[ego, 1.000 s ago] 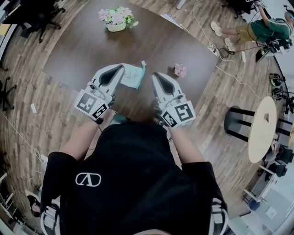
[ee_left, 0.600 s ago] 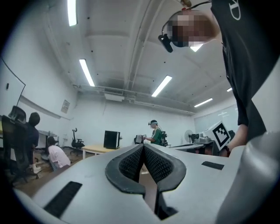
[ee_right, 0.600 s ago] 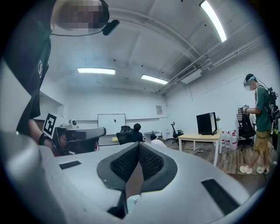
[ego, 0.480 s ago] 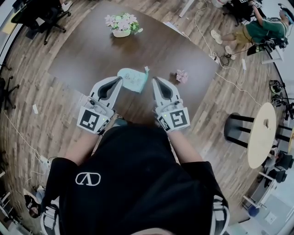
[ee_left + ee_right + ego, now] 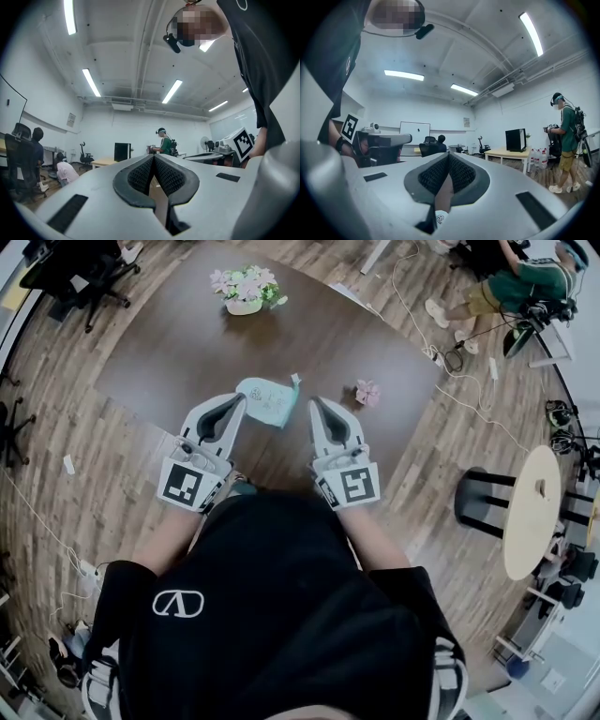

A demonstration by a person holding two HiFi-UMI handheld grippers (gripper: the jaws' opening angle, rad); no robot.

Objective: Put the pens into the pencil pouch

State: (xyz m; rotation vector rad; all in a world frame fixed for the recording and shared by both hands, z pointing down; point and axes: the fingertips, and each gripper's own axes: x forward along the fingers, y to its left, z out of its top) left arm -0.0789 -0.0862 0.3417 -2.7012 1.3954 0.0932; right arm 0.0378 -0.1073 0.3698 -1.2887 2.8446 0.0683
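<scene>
**Both grippers empty as the pouch rests on the table.** You hold both grippers level over the dark table [image 5: 169, 352], each with its jaws pressed together on nothing. In their own views, the left gripper [image 5: 240, 399] and the right gripper [image 5: 314, 403] show ribbed pads meeting at the tips, with only the room beyond.

The pale teal pencil pouch [image 5: 269, 401] lies on the table ahead of the jaws and below them. It sits in the gap between the two sets of tips, closer to the left pair. The head view does not settle whether those tips touch its edge.

A second ago your left gripper leaned in with its tips against the pouch's near edge. It has since come away and rolled straighter. The right gripper has squared up too, so the two now point ahead side by side. The pouch has stayed in much the same spot between them.

No pen shows anywhere, neither between the jaws nor on the table around them. A pot of flowers [image 5: 246, 289] stands well beyond the tips. A small pink object [image 5: 367, 392] lies off the outer side of the right jaws.

With both grippers empty and no loose pens, the loading looks done. Whether the pouch's opening is closed cannot be made out.
</scene>
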